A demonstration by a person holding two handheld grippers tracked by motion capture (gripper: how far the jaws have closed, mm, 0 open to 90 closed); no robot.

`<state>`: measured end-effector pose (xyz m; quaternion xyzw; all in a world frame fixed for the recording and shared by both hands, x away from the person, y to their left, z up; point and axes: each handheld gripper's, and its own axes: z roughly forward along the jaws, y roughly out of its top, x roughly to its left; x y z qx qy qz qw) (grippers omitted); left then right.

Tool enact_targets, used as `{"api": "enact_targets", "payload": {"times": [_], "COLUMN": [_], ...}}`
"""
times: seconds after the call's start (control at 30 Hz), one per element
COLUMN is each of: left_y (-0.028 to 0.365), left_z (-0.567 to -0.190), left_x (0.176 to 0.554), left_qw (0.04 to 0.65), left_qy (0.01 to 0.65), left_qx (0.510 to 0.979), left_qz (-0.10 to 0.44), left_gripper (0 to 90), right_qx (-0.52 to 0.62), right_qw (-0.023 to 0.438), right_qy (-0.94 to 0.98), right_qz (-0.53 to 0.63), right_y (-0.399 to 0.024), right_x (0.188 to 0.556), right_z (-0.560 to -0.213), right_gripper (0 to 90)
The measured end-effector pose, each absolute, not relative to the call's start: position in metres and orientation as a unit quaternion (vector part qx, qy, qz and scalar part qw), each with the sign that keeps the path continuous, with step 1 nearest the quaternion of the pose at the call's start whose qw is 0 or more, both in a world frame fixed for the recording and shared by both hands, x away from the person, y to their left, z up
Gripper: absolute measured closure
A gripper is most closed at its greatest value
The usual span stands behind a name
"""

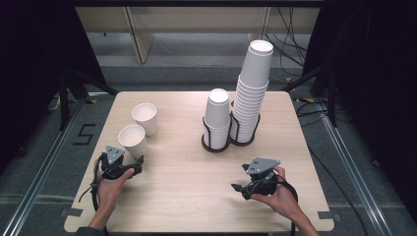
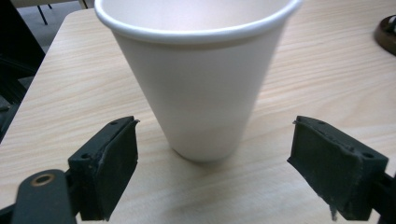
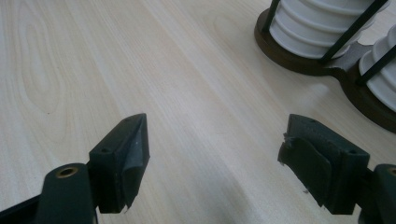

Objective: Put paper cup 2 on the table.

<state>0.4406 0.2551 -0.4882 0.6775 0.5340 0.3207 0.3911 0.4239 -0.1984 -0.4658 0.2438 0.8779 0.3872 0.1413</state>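
Your left hand [image 1: 109, 189] lay low at the table's [image 1: 196, 162] near-left edge, its left gripper [image 2: 212, 163] levelled at the nearer paper cup [image 2: 198, 79]; jaws stood wide — the cup just ahead of them, untouched, upright beside a second cup [image 1: 145, 118]; your right gripper [image 3: 215, 163] rested near the cup holder [image 3: 327, 60] — jaws wide apart, empty.

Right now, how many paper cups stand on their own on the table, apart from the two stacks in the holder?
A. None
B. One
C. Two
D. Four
C: the high view shows two loose upright cups on the table's left side, the nearer cup just ahead of the left gripper and the farther cup behind it.
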Motion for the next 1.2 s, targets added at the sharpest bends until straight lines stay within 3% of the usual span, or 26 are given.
{"api": "enact_targets", "payload": {"times": [0.93, 1.2], "left_y": [0.196, 0.182], "left_z": [-0.483, -0.495], "left_x": [0.372, 0.362], "left_qw": [0.465, 0.482], "left_qy": [0.458, 0.441], "left_qx": [0.705, 0.719], "left_qz": [0.277, 0.237], "left_gripper": [14.6, 14.7], "right_qx": [0.239, 0.244], "right_qw": [0.139, 0.132], "right_qy": [0.876, 0.874], "right_qz": [0.396, 0.398], "right_y": [-0.2, -0.2], "right_x": [0.422, 0.42], "right_z": [-0.464, -0.466], "right_gripper": [23.6, 23.4]}}
